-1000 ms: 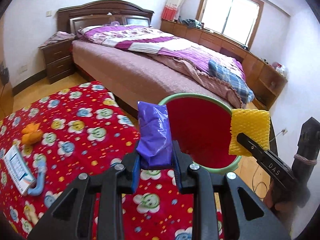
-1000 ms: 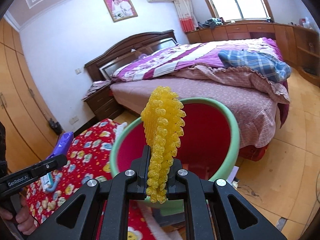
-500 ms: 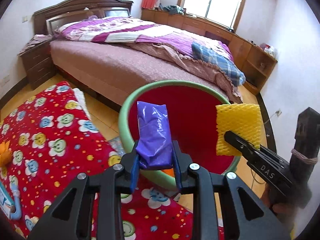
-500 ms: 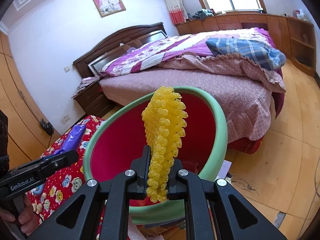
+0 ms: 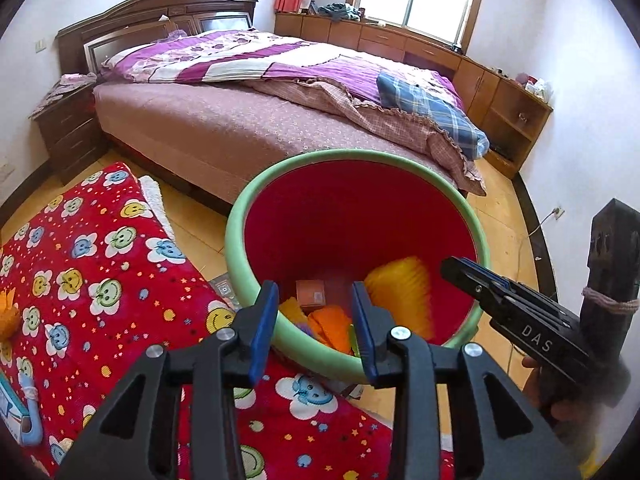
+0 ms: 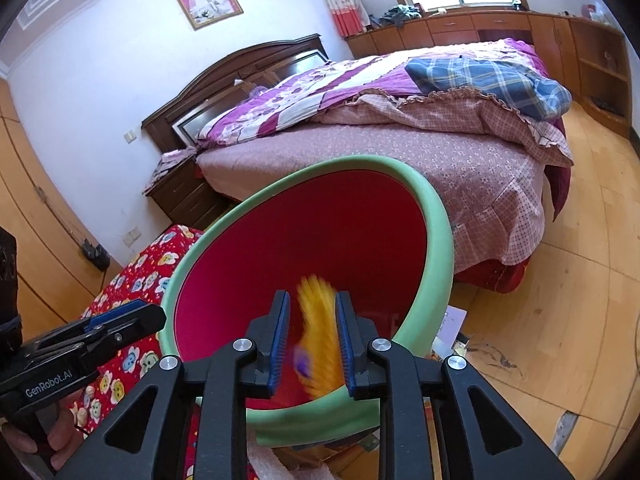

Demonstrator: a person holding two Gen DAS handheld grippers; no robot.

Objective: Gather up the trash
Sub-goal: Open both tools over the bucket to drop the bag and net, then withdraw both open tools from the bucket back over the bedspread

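A bin with a green rim [image 5: 236, 240] [image 6: 436, 208] and red inside stands just ahead of both grippers. My left gripper [image 5: 314, 300] hangs over its near edge, jaws opening and nothing between them. The right gripper [image 6: 312, 304] [image 5: 460, 268] is also opening; the yellow foam net [image 6: 320, 340] [image 5: 400, 292] shows as a blur, dropping past its pads into the bin. A blurred purple bag [image 6: 302, 364] falls beside the net. An orange box [image 5: 316, 292] and orange foam pieces [image 5: 332, 324] lie at the bottom. The left gripper [image 6: 132, 316] shows at the left of the right wrist view.
A red smiley-print blanket [image 5: 100, 260] lies left of the bin, with an orange item [image 5: 8, 320] and a blue-white pack [image 5: 12, 408] at its left edge. A bed [image 5: 240, 120] stands behind. A dark wooden post [image 5: 612, 260] rises at right. Papers [image 6: 452, 320] lie on the floor.
Both grippers moved over the bin, then let go. The purple bag left the left jaws and the yellow foam net left the right jaws; both are dropping into the bin.
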